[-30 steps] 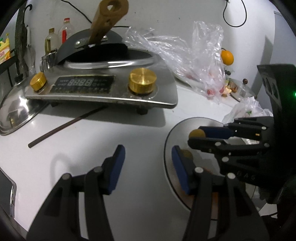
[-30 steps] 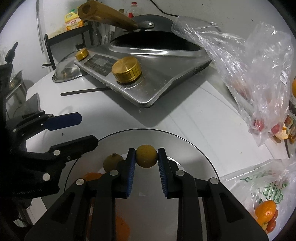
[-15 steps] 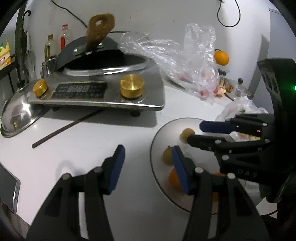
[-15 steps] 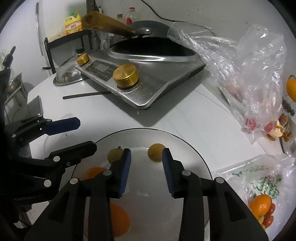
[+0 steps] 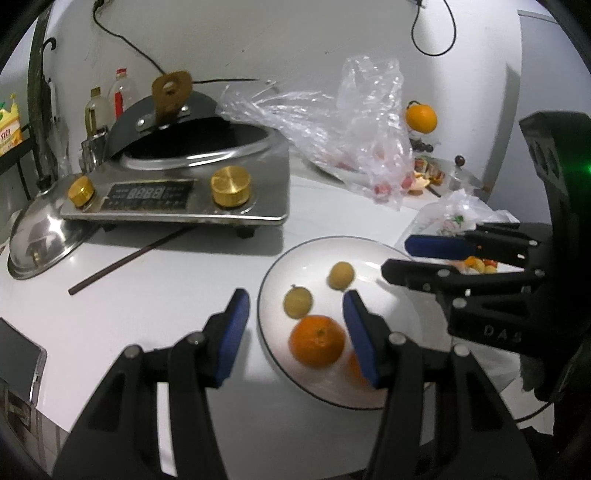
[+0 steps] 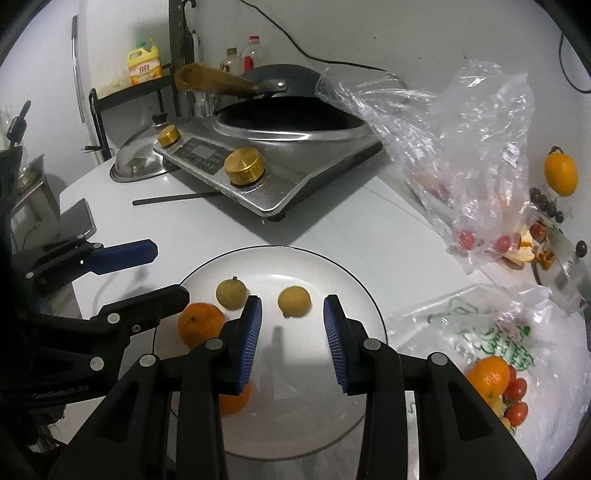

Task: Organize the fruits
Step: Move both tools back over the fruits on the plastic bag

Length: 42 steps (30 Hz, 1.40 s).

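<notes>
White round-edged tabletop (image 6: 332,221), ahead of the gripper. Plain white wall (image 6: 369,33) beyond it, with a black cable (image 6: 295,48) trailing down. Black metal shelf rack (image 6: 122,92), far left. Steel induction cooker with brass knobs (image 6: 280,162), ahead left. Light dim, cool.

Far left I see a cooker (image 5: 177,192) carrying a wok (image 6: 280,110), a steel lid (image 5: 40,243) beside it, a chopstick (image 6: 177,197) lying nearer.

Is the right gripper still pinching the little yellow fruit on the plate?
Apart. In the right wrist view the right gripper stands open, with white plate showing between its pads and the yellow fruit.
</notes>
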{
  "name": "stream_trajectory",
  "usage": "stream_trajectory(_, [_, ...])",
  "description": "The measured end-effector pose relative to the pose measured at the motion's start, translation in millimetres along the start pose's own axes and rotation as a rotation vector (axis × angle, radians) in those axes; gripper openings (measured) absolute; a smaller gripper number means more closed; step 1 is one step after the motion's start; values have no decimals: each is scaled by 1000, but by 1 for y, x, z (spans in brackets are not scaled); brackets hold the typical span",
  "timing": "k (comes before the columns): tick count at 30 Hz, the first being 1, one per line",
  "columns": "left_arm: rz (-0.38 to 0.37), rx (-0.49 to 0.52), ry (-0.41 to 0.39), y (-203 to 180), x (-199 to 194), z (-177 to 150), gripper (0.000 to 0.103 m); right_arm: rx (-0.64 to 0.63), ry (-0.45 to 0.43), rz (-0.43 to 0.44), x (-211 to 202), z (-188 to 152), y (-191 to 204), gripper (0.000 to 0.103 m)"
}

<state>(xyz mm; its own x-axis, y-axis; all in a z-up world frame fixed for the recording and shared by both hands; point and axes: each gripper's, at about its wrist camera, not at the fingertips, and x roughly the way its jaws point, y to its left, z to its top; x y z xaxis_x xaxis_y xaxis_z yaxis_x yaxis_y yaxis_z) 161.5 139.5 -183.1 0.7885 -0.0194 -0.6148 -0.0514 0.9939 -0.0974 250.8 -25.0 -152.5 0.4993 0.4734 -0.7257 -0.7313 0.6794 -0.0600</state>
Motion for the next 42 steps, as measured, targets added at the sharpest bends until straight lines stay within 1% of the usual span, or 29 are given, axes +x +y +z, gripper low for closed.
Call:
stream_trajectory(8, [-3, 19, -10, -19, -12, -1, 54, 20, -18, -19, -23, -14, -9, 37])
stream_trajectory(19, [-15, 54, -25, -55, -24, 0, 55, 57, -49, -40, -54, -34, -29, 37])
stream_trajectory(20, [-18, 58, -27, -59, -26, 1, 57, 61, -52, -41, -56, -35, -31, 37])
stream_trajectory(21, [-20, 62, -29, -63, -27, 1, 64, 68, -56, -43, -59, -37, -34, 37])
stream_trajectory(23, [-23, 70, -31, -70, -28, 1, 69, 78, -61, -47, -63, -41, -39, 37])
stream_trajectory(34, [-39, 122, -11, -109, -21, 5, 70, 141, -78, -71, -83, -66, -75, 37])
stream_trajectory(42, [-58, 138, 5, -135, -8, 9, 69, 182, -69, -80, -89, -86, -102, 37])
